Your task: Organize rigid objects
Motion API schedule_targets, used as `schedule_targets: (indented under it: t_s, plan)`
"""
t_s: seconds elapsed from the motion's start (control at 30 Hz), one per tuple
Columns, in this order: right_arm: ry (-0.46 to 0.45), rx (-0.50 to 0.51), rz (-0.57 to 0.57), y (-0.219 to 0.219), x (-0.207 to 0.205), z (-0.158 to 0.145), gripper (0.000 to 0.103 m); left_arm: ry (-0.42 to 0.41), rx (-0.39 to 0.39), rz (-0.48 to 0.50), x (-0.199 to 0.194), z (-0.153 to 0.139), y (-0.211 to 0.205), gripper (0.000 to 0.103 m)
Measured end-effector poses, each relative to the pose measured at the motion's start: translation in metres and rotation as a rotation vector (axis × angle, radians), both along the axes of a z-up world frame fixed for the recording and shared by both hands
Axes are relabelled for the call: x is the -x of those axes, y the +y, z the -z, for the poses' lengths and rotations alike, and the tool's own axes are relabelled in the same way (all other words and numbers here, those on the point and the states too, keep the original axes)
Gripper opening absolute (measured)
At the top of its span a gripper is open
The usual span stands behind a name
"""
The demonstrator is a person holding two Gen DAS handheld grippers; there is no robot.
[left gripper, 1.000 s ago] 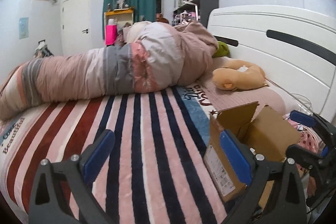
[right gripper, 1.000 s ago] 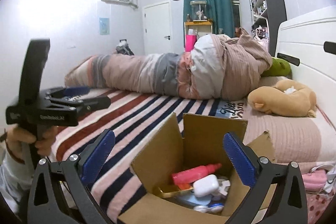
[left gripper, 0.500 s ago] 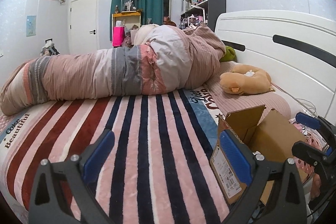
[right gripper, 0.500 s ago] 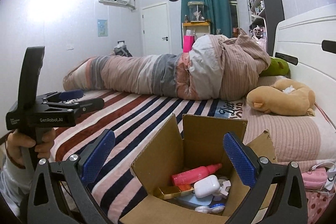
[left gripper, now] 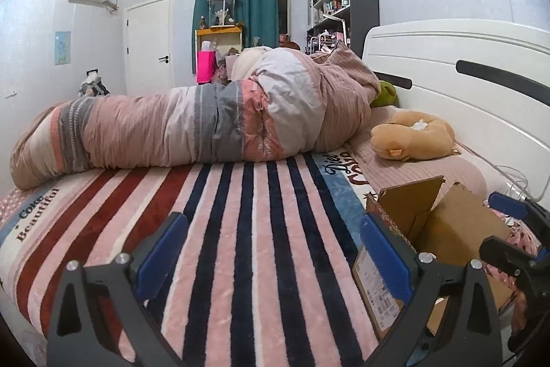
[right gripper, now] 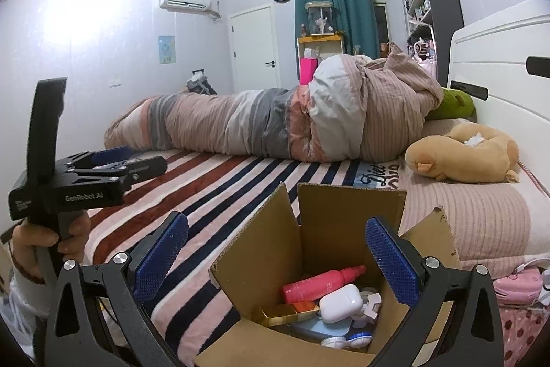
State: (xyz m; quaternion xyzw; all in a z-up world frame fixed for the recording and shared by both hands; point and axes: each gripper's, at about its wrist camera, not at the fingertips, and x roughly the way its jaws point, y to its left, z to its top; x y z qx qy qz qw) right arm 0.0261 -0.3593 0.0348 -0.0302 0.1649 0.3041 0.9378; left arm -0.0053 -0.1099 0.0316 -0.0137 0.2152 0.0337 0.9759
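Likely picking from the cardboard box next — best to drop straight between the flaps, pinch the pink bottle at mid-body, avoid snagging the white earbud case touching it. Right gripper spread wide, empty, hovering over the open box on the bed. Left gripper also spread, empty — held level above bare striped blanket, beside the box.
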Motion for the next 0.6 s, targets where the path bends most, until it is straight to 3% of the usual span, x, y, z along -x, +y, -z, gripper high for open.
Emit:
schedule_targets:
  t_s: [0.6]
  plan:
    - [0.002,-0.004,0.000,0.0022,-0.0061,0.0065,0.103,0.018,-0.017,-0.021,-0.0058,0.0099,0.0008,0.099]
